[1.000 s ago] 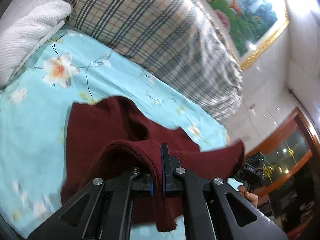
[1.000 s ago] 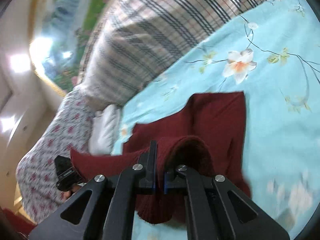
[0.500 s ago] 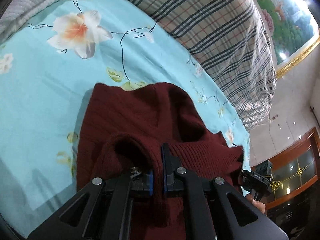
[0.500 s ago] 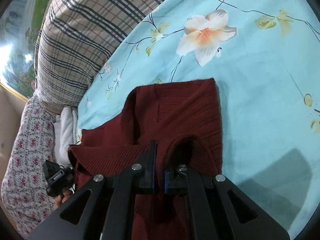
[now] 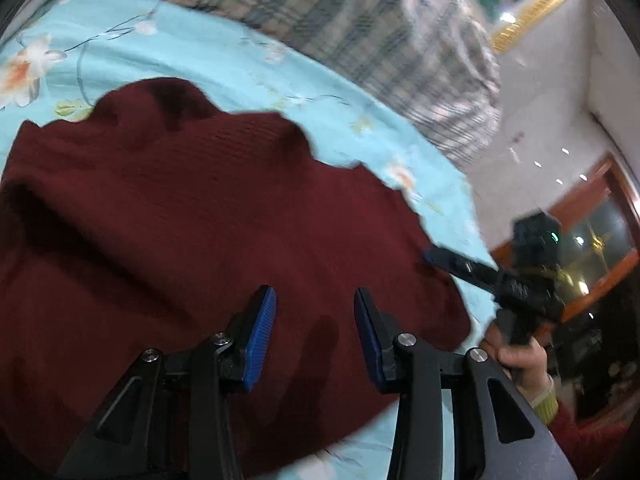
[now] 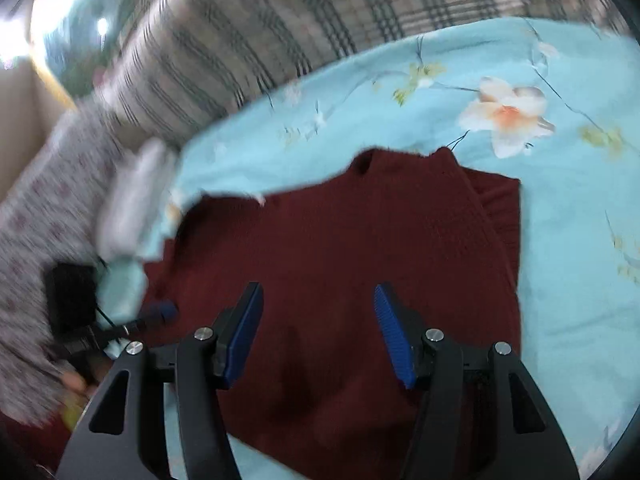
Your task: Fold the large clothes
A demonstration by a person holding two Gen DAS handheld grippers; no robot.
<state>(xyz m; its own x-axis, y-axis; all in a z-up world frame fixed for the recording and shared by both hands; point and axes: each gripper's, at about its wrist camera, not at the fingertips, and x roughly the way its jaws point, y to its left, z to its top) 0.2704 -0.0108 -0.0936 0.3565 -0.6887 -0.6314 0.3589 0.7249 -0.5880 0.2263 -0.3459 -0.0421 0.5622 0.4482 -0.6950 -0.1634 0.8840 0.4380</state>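
Left gripper over near part of dark red sweater, jaws opening, pads apart, only flat knit beneath, nothing pinched. Sweater lies folded on pale blue flowered bedsheet; plaid cushion at far edge. Right gripper above sweater's right half, jaws opening, holding nothing.
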